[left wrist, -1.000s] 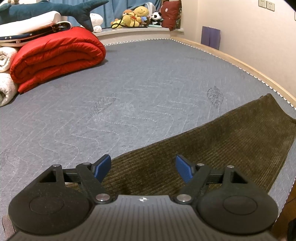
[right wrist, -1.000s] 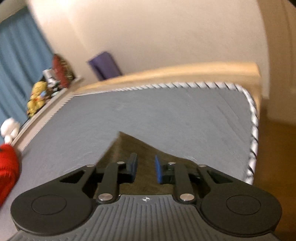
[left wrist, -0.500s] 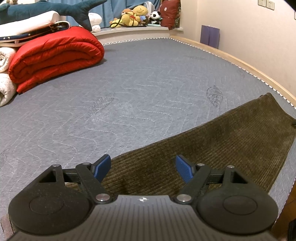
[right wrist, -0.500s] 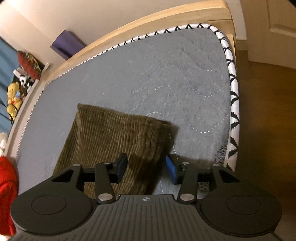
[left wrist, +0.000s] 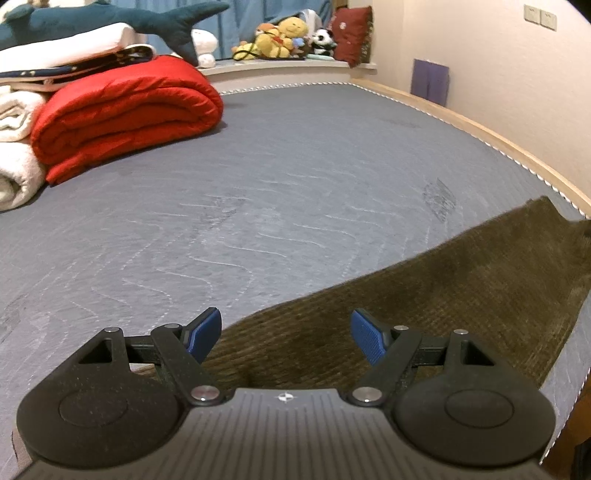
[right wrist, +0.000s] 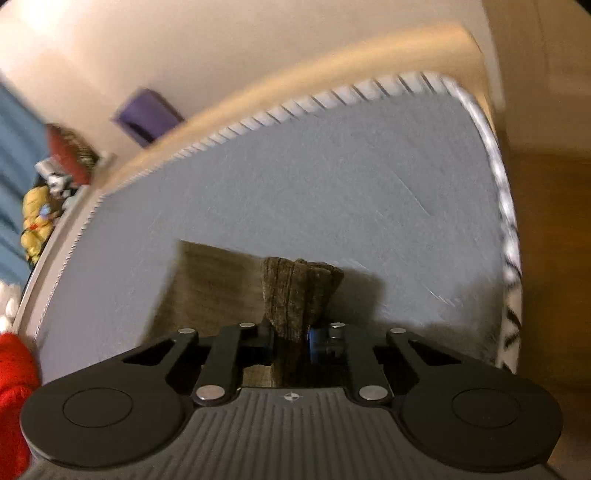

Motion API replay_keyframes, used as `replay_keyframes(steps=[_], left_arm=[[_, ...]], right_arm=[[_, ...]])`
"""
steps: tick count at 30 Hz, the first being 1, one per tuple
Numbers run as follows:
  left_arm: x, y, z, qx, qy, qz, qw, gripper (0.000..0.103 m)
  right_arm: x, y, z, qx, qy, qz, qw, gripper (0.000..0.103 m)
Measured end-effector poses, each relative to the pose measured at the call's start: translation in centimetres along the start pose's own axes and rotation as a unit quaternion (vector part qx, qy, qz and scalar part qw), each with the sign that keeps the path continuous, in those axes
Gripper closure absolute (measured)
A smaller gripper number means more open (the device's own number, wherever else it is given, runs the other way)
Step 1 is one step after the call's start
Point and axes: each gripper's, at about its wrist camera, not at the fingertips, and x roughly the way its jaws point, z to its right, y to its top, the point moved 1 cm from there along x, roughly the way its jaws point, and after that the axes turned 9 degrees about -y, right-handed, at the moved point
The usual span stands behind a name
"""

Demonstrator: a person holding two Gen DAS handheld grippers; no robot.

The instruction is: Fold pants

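Brown corduroy pants [left wrist: 424, 295] lie flat on the grey mattress [left wrist: 277, 177], stretching from under my left gripper to the right edge of the bed. My left gripper [left wrist: 286, 338] is open and empty, hovering over the near end of the pants. In the right wrist view, my right gripper [right wrist: 291, 338] is shut on the hem end of the pants [right wrist: 299, 291], and the pinched cloth stands up bunched between the fingers. The rest of that leg [right wrist: 207, 280] lies flat on the mattress [right wrist: 332, 192] behind.
A folded red duvet [left wrist: 122, 114], white rolled blankets [left wrist: 14, 147] and a plush shark [left wrist: 110, 18] sit at the far left. Stuffed toys [left wrist: 284, 37] line the far ledge. The wooden bed frame [left wrist: 480, 129] runs along the right; the floor [right wrist: 554, 258] lies beyond the bed corner.
My right gripper has closed on the pants' hem and lifted it, bunching the cloth. The left gripper stays open and has barely moved.
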Motion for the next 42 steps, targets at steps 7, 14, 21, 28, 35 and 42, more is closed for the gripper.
replay_keyframes(steps=[7,14,21,28,35,42], left_arm=[[-1.1,-0.4,-2.0,-0.016,0.016,0.005,0.9997,0.021],[-1.4,-0.8,-3.1,-0.025,0.02,0.0,0.9995,0.021],[-1.6,-1.1,-3.4,-0.037,0.001,-0.008,0.9993,0.021],[0.1,-1.2,-3.3,-0.059,-0.015,-0.029,0.9977,0.021],[0.8,-0.6,-2.9,-0.058,-0.015,-0.027,0.9978,0.021],[1.5,-0.7,-2.2,-0.041,-0.013,-0.036,0.9984,0.021]], right_arm=[[-14.1,-11.6,-14.1,-0.292,0.211,0.142,0.922,0.088],[-20.7,-34.0,-18.4,-0.616,0.37,0.01,0.695,0.083],[-22.4,-37.8,-16.2,-0.66,0.397,-0.027,0.637,0.059],[-22.4,-34.6,-16.9,-0.613,0.42,-0.045,0.668,0.049],[-23.0,-34.0,-16.3,-0.594,0.461,-0.069,0.656,0.043],[-20.8,-36.0,-16.8,-0.619,0.413,-0.085,0.663,0.044]])
